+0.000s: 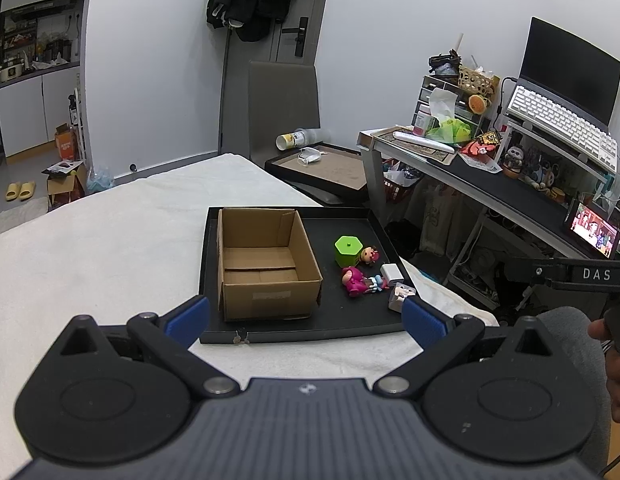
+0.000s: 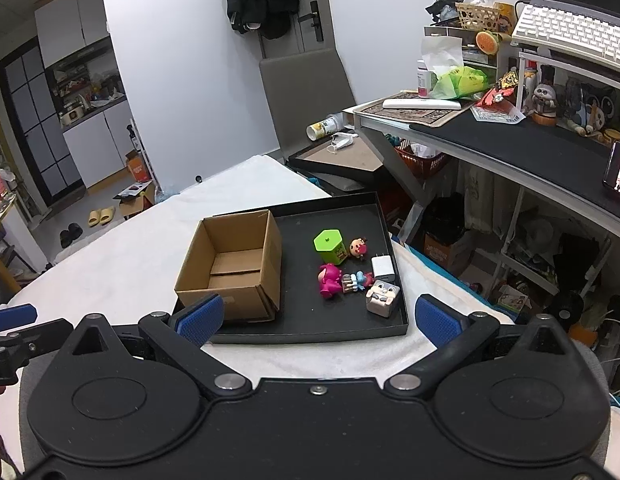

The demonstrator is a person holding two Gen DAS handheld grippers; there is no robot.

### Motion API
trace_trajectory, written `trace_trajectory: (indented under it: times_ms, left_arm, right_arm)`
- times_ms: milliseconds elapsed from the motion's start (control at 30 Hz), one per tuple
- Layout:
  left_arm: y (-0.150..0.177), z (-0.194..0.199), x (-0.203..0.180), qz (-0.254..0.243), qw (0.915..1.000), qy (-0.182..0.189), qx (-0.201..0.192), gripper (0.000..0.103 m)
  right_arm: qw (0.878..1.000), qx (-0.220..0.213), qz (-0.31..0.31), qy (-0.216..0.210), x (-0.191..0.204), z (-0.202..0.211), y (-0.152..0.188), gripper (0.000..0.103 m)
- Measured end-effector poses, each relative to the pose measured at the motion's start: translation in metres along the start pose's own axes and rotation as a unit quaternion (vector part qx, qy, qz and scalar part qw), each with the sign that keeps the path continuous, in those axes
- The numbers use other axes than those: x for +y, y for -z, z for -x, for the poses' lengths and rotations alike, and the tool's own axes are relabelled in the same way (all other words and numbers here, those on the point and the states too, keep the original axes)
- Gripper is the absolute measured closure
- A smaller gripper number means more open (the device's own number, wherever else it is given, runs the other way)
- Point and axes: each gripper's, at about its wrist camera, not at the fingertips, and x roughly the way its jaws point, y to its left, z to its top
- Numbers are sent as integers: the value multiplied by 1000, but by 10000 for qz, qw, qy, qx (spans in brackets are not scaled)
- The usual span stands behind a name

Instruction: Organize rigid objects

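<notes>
A black tray lies on the white-covered table. An open, empty cardboard box stands on its left half. To its right lie a green hexagonal container, a small doll head, a pink figure, a small blue figure, a white charger and a grey cube figure. My left gripper and right gripper are both open and empty, hovering near the tray's front edge.
A grey chair with a second tray stands behind the table. A cluttered desk with keyboard and monitor is at the right. The right gripper's body shows at the left wrist view's right edge.
</notes>
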Motion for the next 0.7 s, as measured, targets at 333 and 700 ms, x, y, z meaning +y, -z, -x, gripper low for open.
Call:
trace_trajectory:
  times_ms: [333, 700]
  left_arm:
    - [-1, 1, -1, -1, 10000, 6, 19, 1]
    - [-4, -1, 3, 41, 10000, 2, 23, 1]
  right_arm:
    - [10000, 21, 38, -25, 0, -2, -1, 0]
    - [10000, 56, 49, 17, 0, -6, -1, 0]
